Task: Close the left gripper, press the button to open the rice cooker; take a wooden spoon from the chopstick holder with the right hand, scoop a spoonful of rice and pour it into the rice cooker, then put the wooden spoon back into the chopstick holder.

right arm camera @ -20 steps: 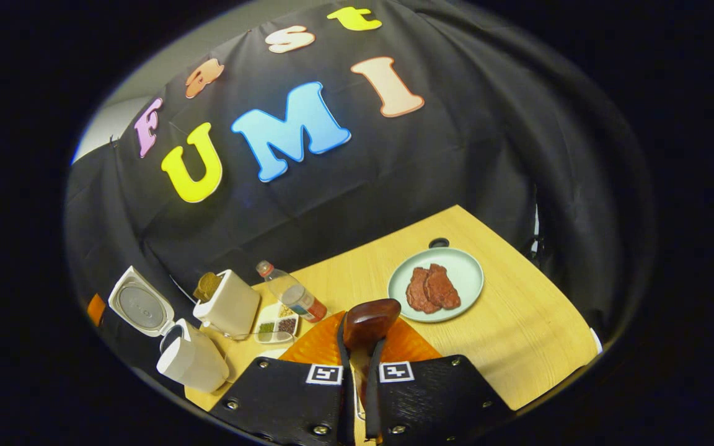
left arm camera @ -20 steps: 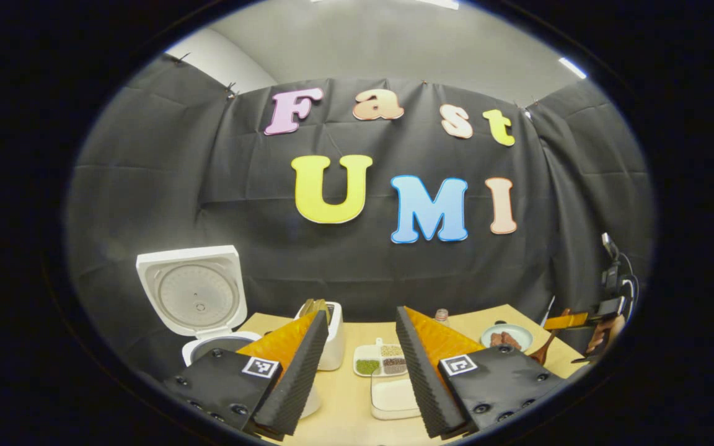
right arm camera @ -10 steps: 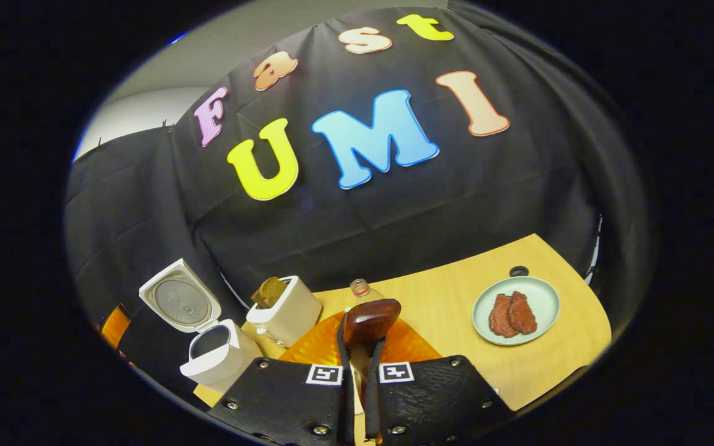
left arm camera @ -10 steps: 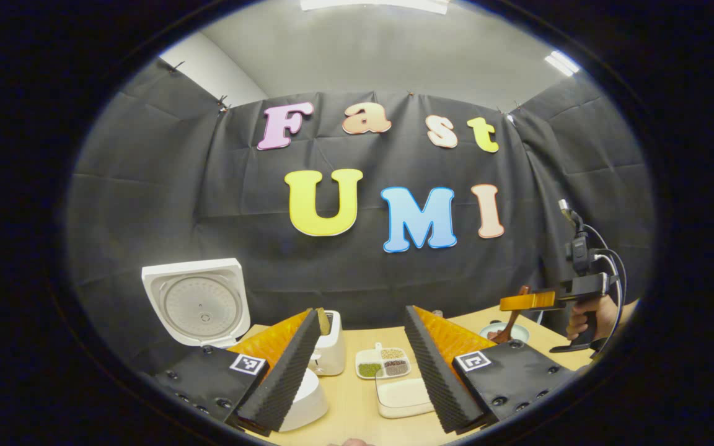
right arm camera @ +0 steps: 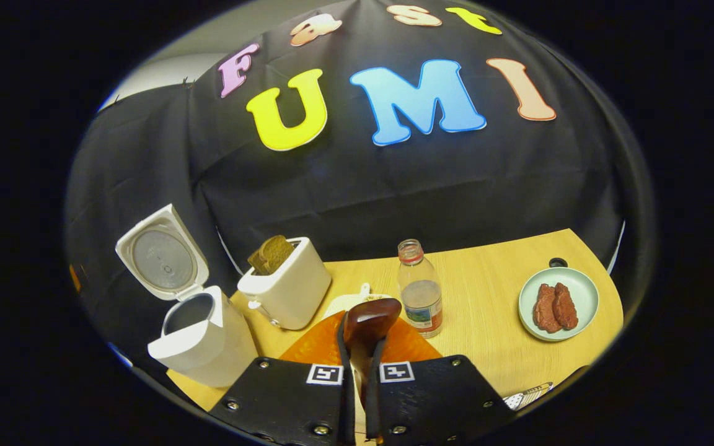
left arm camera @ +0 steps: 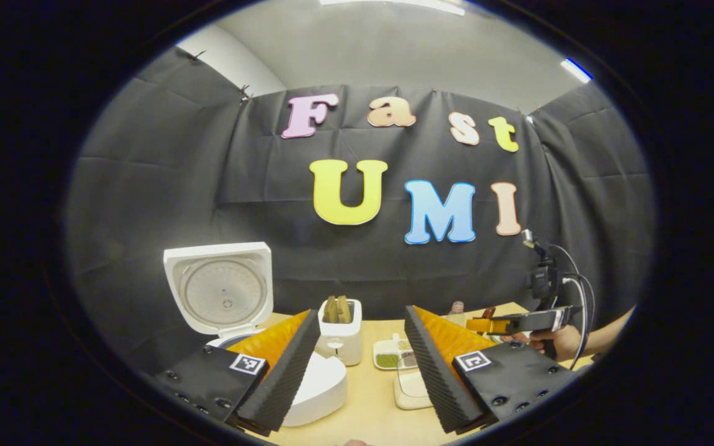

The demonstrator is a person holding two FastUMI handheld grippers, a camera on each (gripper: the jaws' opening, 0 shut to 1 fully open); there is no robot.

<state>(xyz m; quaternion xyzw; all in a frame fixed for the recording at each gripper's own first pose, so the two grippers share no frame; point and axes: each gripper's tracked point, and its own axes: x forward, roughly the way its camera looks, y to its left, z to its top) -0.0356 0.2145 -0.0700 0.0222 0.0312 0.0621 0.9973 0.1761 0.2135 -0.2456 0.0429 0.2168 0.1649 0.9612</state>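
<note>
Wooden spoon (right arm camera: 369,322) is gripped by its handle in the right claw (right arm camera: 360,371), bowl forward and above the surface (right arm camera: 487,297), presumably so it can be carried toward the rice. Rice cooker (right arm camera: 199,337) is seen at the left with its lid raised and its pot ready to be filled, while the left claw (left arm camera: 360,365) is held wide apart and idle nearby. Meat is carried on a plate (right arm camera: 558,303), bread is held in the white holder (right arm camera: 286,291), and grains are kept in a divided tray (left arm camera: 394,356).

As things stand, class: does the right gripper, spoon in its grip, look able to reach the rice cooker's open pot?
Probably yes. The right gripper is shut on the wooden spoon, the rice cooker stands lid up, and nothing visible lies between them.
</note>
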